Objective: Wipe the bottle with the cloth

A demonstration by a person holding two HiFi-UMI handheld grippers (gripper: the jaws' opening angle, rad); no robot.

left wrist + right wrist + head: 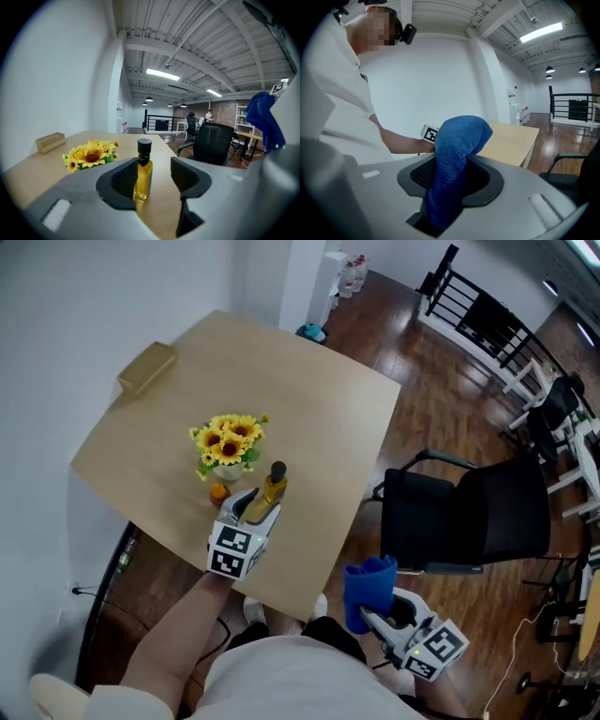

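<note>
Bottle — small, clear glass, amber-yellow liquid inside, black cap. It stands upright on the tabletop towards the near edge, just right of the sunflowers.

Left tongs — jaws apart with the bottle between them, close by the left jaw and with a gap to the right one; not clamped.

Cloth — blue towelling, bunched and folded over. It is off the tabletop at the near right, beside a black chair.

Right tongs — closed on the cloth's lower part.
</note>
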